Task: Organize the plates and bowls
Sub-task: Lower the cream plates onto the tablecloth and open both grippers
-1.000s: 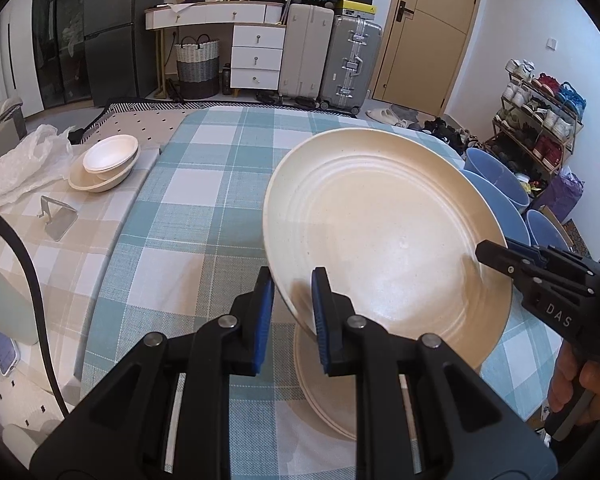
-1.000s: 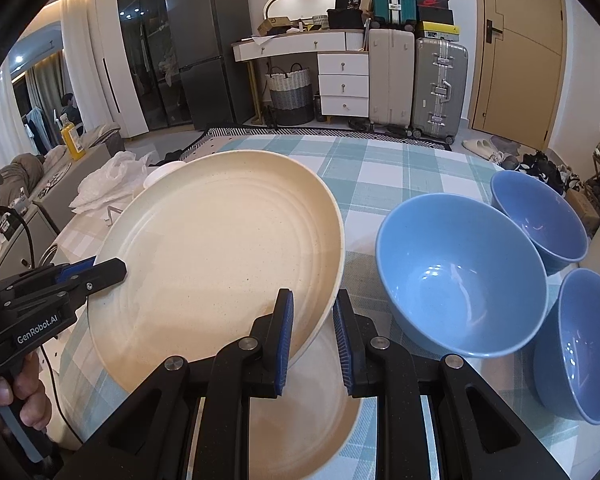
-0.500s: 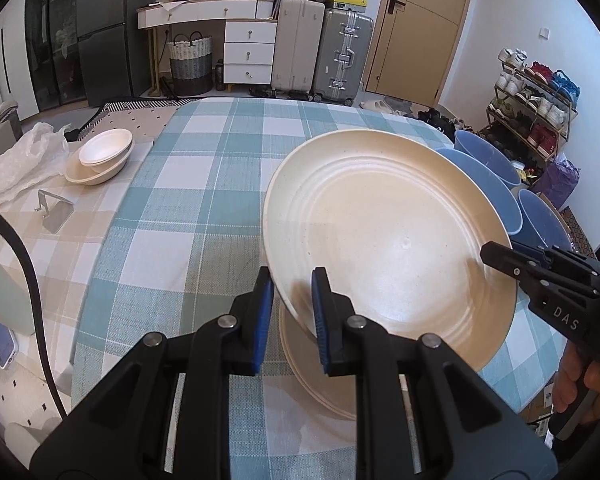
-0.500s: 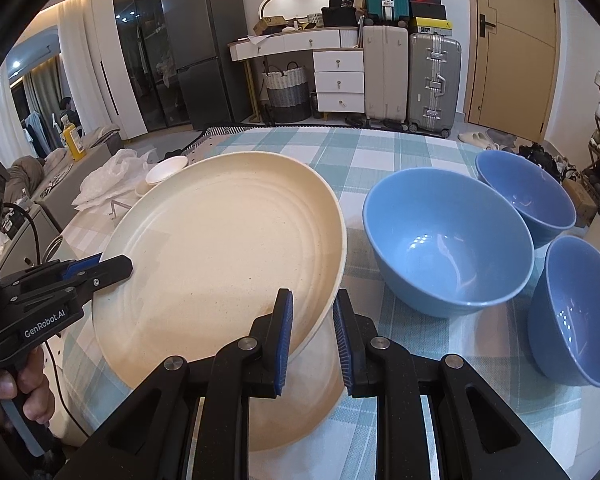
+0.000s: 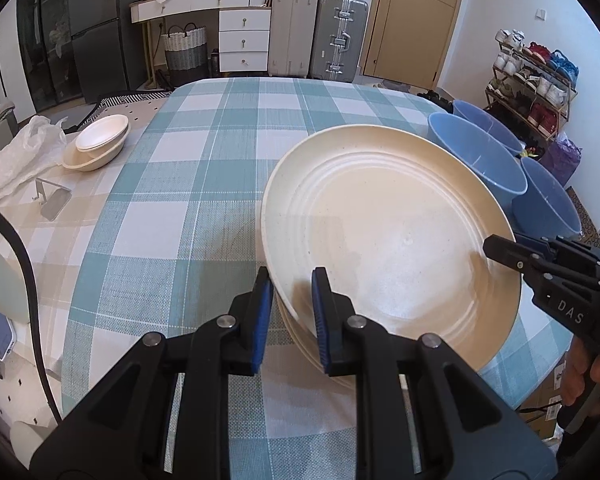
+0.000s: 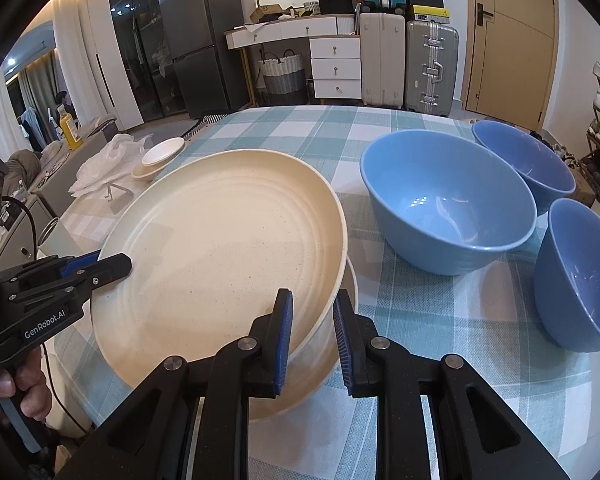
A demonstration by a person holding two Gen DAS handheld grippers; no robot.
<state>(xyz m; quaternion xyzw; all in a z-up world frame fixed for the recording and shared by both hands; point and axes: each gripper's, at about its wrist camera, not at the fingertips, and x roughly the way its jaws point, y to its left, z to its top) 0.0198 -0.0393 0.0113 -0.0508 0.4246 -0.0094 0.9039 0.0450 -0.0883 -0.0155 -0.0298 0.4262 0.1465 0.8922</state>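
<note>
Together, both grippers' fingers (image 5: 290, 308) (image 6: 312, 332) clamp opposite rims of a ridged, speckled cream plate (image 5: 388, 232).

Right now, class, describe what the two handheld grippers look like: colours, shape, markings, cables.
Both the left gripper and the right gripper are matt black, angular frames with silver bolts and ribbed blue pads. One's side reads "GenRobot.AI", the other's "DAS". A black cable trails beside the left one.

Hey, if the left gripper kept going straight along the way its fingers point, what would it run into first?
The left gripper is already shut on the cream plate, so going on just carries that along; beyond it probably comes the plate underneath, though depth is unclear.
</note>
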